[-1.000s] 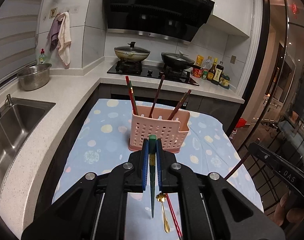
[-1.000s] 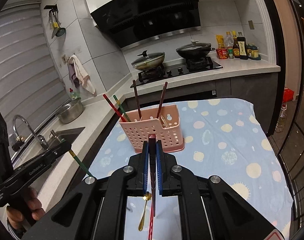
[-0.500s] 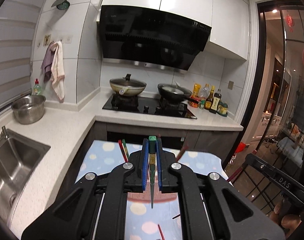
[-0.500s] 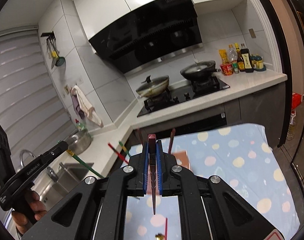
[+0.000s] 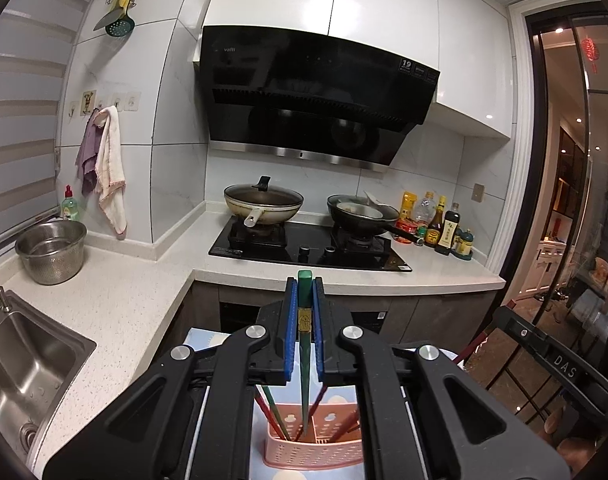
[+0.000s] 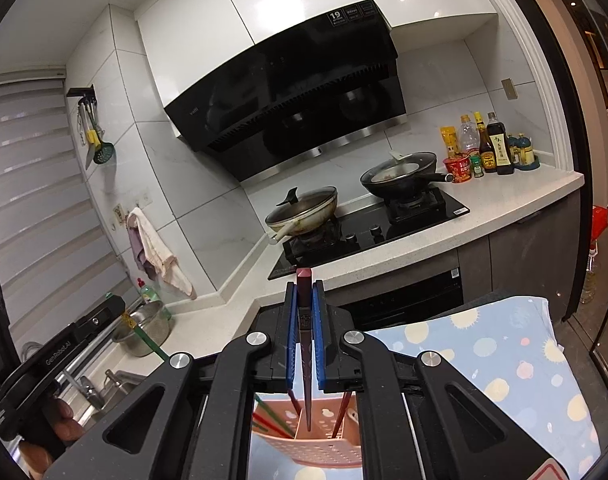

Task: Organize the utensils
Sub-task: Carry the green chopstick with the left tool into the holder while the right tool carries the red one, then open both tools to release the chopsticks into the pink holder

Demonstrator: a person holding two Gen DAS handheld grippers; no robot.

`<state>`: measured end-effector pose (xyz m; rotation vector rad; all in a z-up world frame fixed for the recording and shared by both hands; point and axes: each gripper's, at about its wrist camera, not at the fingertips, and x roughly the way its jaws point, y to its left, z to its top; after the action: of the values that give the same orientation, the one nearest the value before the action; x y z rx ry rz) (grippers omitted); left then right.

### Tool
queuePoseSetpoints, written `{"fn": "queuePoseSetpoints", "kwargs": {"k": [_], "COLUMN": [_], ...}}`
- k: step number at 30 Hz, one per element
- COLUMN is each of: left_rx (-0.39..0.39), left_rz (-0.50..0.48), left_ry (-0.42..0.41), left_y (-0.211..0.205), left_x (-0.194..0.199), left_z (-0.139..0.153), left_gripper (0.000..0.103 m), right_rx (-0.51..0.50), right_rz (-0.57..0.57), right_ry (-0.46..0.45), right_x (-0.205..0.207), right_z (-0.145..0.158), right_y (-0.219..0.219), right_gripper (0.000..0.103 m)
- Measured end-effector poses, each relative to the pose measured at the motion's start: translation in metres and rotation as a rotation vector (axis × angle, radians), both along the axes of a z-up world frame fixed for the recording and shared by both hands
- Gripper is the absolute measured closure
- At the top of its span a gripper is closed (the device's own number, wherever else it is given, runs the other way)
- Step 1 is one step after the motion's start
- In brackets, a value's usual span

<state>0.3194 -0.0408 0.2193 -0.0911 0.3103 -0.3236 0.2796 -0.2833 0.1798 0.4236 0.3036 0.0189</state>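
Observation:
My left gripper (image 5: 303,292) is shut on a green chopstick (image 5: 304,360) that hangs tip down over the pink perforated utensil basket (image 5: 312,454), its tip at the basket's opening. My right gripper (image 6: 304,292) is shut on a dark red chopstick (image 6: 306,376) that hangs tip down over the same basket (image 6: 324,444). Several red, brown and green chopsticks stand in the basket. The left gripper with its green chopstick (image 6: 147,342) also shows at the left of the right wrist view.
The basket stands on a table with a blue dotted cloth (image 6: 516,364). Behind it runs a white counter (image 5: 115,292) with a sink (image 5: 19,372), a steel bowl (image 5: 51,250), a hob with two pans (image 5: 308,240) and bottles (image 5: 444,228).
Both grippers have risen and moved forward over the basket with their chopsticks. The basket has dropped to the bottom of both views, and the spoon and chopstick on the cloth are out of view.

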Motion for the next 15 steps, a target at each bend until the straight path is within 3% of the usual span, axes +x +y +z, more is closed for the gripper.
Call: {"fn": "queuePoseSetpoints", "kwargs": {"k": [15], "left_rx": [0.008], "left_rz": [-0.003], "left_ry": [0.135], "left_y": [-0.005], "left_x": [0.033], "left_z": [-0.06], "left_gripper": [0.096], "right_rx": [-0.005], "right_rz": [0.041], "right_ry": [0.157], "right_x": [0.034], "right_z": [-0.067], "right_y": [0.014], "right_gripper": [0.096]}}
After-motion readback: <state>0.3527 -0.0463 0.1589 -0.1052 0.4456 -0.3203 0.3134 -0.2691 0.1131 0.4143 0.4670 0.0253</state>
